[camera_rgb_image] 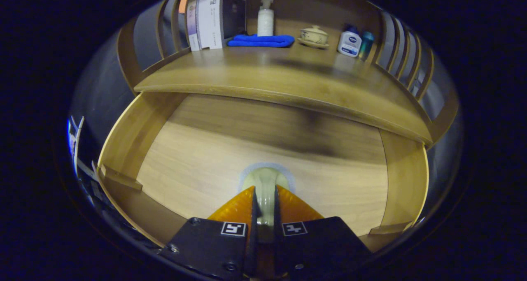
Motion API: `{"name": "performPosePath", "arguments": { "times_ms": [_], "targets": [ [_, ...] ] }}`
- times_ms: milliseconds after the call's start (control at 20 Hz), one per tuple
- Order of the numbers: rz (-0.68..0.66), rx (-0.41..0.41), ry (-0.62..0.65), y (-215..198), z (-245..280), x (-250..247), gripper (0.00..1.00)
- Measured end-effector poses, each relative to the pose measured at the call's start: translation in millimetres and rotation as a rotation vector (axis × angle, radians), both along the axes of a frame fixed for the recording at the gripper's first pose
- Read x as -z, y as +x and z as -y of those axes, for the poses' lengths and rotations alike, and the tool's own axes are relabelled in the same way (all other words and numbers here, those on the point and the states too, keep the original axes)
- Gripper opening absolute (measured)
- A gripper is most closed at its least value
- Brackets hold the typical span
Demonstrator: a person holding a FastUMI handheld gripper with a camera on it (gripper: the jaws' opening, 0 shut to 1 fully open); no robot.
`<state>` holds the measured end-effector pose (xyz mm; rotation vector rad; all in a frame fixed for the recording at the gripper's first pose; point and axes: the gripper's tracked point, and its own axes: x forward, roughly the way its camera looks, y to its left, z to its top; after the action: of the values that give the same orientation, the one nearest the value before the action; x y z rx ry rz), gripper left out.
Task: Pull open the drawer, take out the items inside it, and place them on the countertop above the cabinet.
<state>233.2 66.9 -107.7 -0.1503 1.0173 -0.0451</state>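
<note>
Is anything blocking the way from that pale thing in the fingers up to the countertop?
Nothing visible does. The gripper is closed on the pale item over the open drawer, and the countertop's front part is bare.

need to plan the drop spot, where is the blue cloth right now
In the gripper view, the blue cloth lies folded at the back of the countertop, between the books and the lidded cup, before the pump bottle.

Books [214, 19], blue towel [261, 41], pump bottle [265, 19], lidded cup [314, 35].
</note>
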Motion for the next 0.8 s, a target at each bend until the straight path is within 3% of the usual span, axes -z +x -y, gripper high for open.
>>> {"name": "performPosePath", "arguments": {
  "times_ms": [600, 800],
  "targets": [
    [0.204, -0.036, -0.021, 4.7, -5.3, -86.4, 0.18],
    [0.286, -0.028, 0.037, 10.9, -11.8, -118.5, 0.18]
  ]
}}
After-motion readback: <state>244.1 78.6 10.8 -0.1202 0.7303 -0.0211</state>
